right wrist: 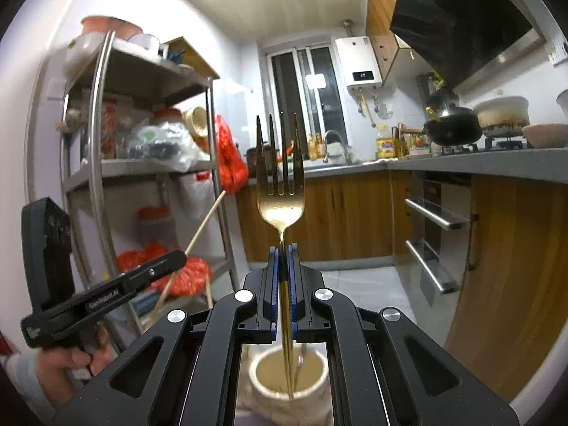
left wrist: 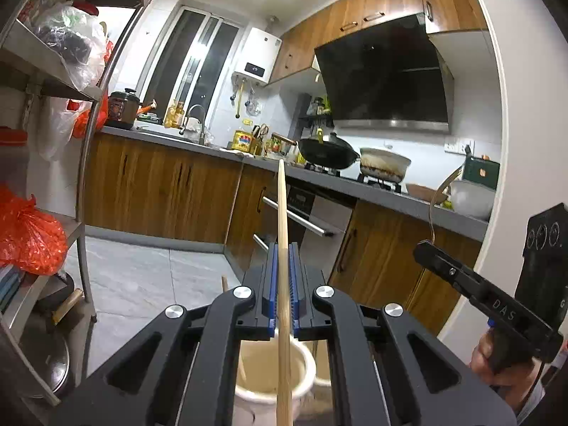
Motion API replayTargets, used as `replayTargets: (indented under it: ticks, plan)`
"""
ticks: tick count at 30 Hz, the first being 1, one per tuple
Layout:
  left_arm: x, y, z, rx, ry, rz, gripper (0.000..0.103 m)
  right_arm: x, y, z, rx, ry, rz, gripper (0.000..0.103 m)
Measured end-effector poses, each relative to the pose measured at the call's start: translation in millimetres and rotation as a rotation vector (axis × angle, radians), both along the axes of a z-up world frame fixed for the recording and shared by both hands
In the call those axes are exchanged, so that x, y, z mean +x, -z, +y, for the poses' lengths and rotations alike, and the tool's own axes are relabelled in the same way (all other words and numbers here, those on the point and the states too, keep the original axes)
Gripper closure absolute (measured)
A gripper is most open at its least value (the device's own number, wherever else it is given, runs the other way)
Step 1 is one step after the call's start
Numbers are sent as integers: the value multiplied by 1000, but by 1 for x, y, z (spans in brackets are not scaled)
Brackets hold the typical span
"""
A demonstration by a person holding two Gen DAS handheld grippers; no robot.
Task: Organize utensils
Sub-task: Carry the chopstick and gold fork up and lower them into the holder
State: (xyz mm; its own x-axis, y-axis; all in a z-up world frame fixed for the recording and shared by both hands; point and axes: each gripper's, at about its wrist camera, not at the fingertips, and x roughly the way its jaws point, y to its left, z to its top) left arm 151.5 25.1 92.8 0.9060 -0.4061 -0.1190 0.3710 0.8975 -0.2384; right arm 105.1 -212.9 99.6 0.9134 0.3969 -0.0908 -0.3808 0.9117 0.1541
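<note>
My left gripper (left wrist: 283,248) is shut on a wooden chopstick (left wrist: 282,220) that stands upright, its lower end above a cream holder cup (left wrist: 307,362). Another chopstick (left wrist: 241,369) leans in that cup. My right gripper (right wrist: 283,248) is shut on a gold fork (right wrist: 280,191), tines up, handle end down inside a second cream cup (right wrist: 316,387). The right gripper (left wrist: 422,246) with the fork (left wrist: 435,198) shows at the right of the left wrist view. The left gripper (right wrist: 179,257) with its chopstick (right wrist: 206,222) shows at the left of the right wrist view.
A metal shelf rack (right wrist: 96,163) with bags and jars stands on the left. A grey countertop (left wrist: 372,186) with a black wok (left wrist: 328,152) and a white pot (left wrist: 385,167) runs along wooden cabinets (left wrist: 159,191). Grey tiled floor (left wrist: 142,277) lies below.
</note>
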Motion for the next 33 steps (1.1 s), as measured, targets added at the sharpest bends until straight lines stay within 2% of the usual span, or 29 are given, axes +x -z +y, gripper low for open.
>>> replayTargets:
  ticks: [5,9,17,19,23,28,33]
  plan:
    - [22,7,-11,35,-48,-14,97,19,7,0,39,16,15,97]
    - [31,18,-25,95,-99,-41,97,28,17,1,42,18,46,97]
    - [13,32,-30,194,-116,-74,97,49,41,2,28,11,187,97]
    - [4,34,-26,204,-105,-61,97,51,45,-1,35,13,214,97]
    - [-8,37,-19,199,-96,16,97,52,54,-2,19,16,253,97]
    - [-15,43,-5,157,-89,79,97,52,60,3,-12,26,271,97]
    - [-15,46,-2,169,-90,91,97,56,65,7,-34,31,293,97]
